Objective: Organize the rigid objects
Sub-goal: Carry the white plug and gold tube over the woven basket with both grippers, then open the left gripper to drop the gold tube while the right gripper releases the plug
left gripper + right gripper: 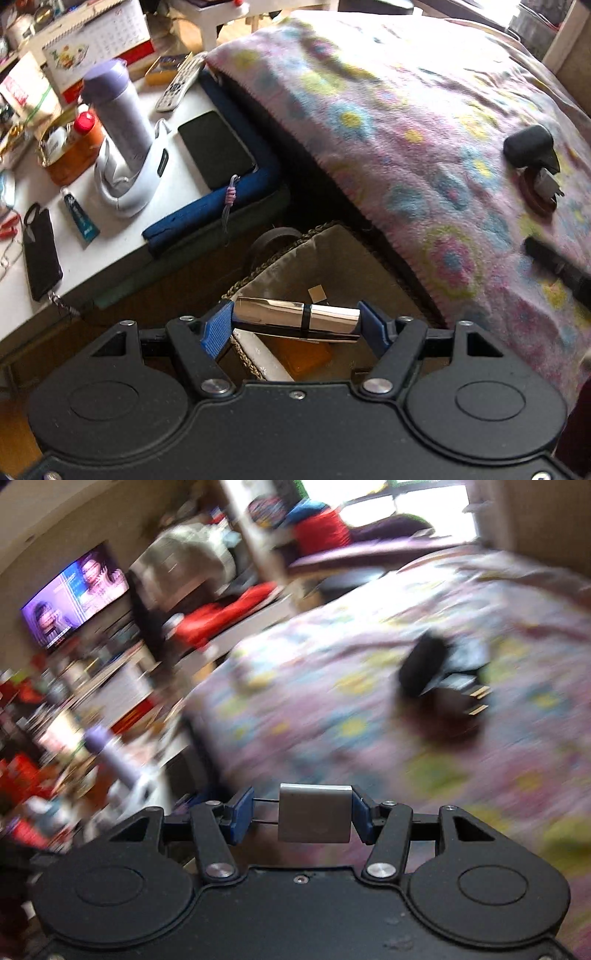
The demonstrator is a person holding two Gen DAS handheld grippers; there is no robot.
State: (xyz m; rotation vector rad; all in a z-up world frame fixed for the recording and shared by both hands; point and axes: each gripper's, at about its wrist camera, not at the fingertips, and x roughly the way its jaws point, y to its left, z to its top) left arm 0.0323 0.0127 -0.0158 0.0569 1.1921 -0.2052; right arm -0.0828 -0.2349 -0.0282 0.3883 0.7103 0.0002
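Chrome glints off the silver tube (297, 319) that the left tool (295, 325) clamps end to end between its blue pads, held level just above the woven basket (314, 251) beside the bed, probably so it can drop straight in among the items already there. The right tool (299, 814) pinches a flat grey metal piece (314, 812) across its width over the flowered blanket (332, 664), where a black charger (436, 672) lies well apart, not yet collected.

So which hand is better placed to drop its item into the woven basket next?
Left. The left gripper holds the shiny metal tube directly above the woven basket; the right gripper, holding a grey block, faces the blanket.
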